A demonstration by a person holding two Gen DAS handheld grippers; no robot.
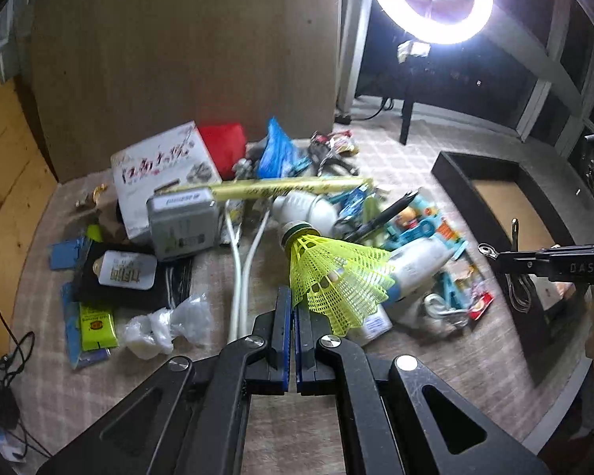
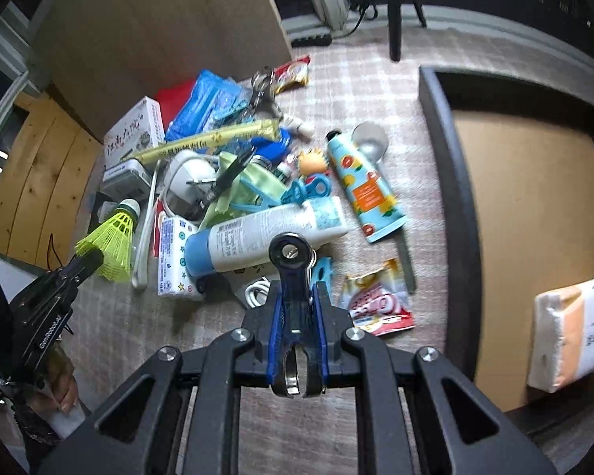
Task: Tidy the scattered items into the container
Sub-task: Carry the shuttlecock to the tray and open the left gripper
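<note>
Dark-walled, the container (image 2: 447, 182) sits on the plaid mat at right, a wrapped tissue pack (image 2: 570, 340) inside. Clutter is piled to its left. The left gripper (image 1: 295, 304) pinches a yellow shuttlecock (image 1: 336, 277) by its skirt. The right gripper (image 2: 297, 297) clamps a black carabiner clip (image 2: 293, 273).

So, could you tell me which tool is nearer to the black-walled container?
Right. The right tool, gripping a dark metal tool, sits beside the black-walled container; the left tool, pinching the yellow shuttlecock, is over the clutter.

The right tool (image 2: 297, 297) clamps a dark clip (image 2: 293, 269) above the clutter.
</note>
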